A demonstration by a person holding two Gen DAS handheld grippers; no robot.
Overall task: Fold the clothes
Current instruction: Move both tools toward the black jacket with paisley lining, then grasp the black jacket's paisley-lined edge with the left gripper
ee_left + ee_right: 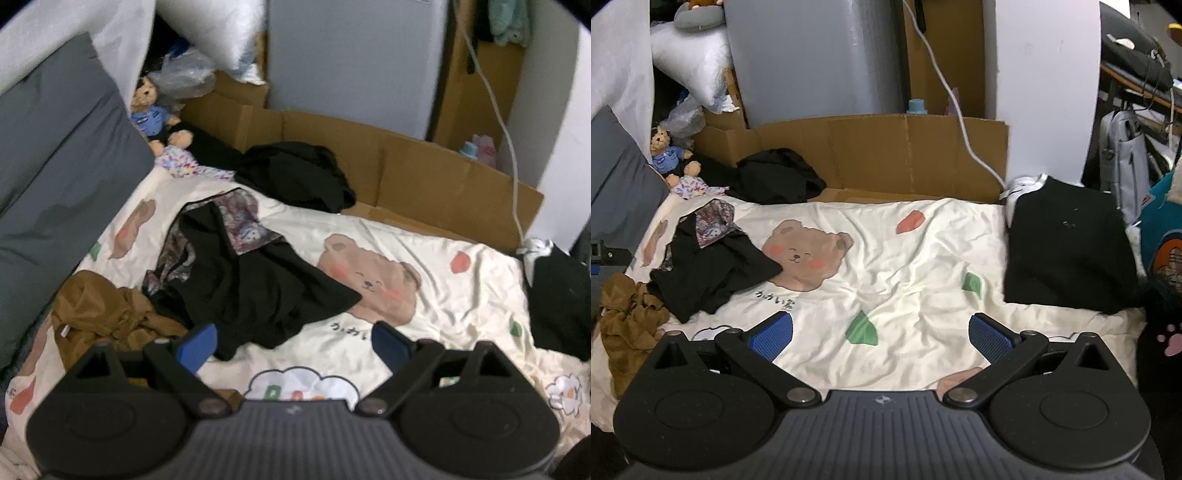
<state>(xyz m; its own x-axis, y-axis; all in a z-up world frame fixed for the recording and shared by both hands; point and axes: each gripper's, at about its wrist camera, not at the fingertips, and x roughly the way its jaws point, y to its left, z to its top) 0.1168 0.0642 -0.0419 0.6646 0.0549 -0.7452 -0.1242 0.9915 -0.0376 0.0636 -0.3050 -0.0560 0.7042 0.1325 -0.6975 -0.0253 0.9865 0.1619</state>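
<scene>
Clothes (pixel 258 280) heaped on bed; both hand-held grippers, left (pixel 293 343) and right (pixel 881 332), level above, jaws apart

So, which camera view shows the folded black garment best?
The right wrist view: the folded black garment lies whole at the bed's right edge. The left wrist view catches only part of it at the frame's edge.

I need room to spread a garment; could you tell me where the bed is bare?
The sheet is bare between the black pile and the folded black stack. It is crowded at the brown garment.
</scene>
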